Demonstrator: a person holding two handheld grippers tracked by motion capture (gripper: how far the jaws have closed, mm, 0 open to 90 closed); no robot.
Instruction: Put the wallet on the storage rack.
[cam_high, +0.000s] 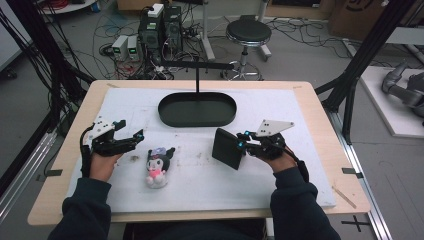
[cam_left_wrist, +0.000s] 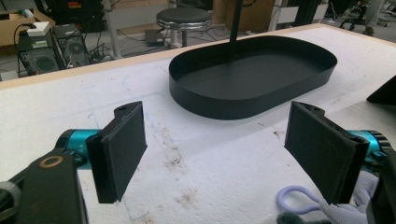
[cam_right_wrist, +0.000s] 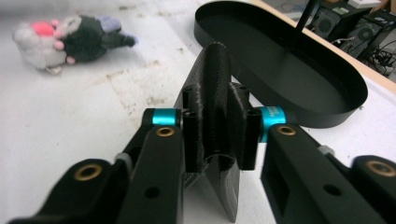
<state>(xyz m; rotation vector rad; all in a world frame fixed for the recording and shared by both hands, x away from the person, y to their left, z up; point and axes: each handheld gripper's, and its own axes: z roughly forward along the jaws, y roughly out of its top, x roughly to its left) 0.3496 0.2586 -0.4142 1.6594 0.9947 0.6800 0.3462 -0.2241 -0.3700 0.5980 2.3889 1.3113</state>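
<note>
My right gripper (cam_high: 242, 145) is shut on a black wallet-like pouch (cam_high: 228, 148), holding it upright just above the white mat; in the right gripper view the pouch (cam_right_wrist: 215, 79) is pinched between both jaws. My left gripper (cam_high: 131, 136) stands open over the mat at the left, its two pads (cam_left_wrist: 122, 149) wide apart with nothing between them. A small plush toy (cam_high: 158, 164) with black ears and a pink bow lies on the mat just right of the left gripper, and its purple loop (cam_left_wrist: 294, 198) peeks in at the bottom of the left gripper view.
A black oval tray (cam_high: 197, 109) sits at the back middle of the mat, under a thin black stand post (cam_high: 197, 75). The white mat (cam_high: 200, 185) covers a wooden table (cam_high: 320, 115). A stool (cam_high: 248, 33) and computers stand on the floor beyond.
</note>
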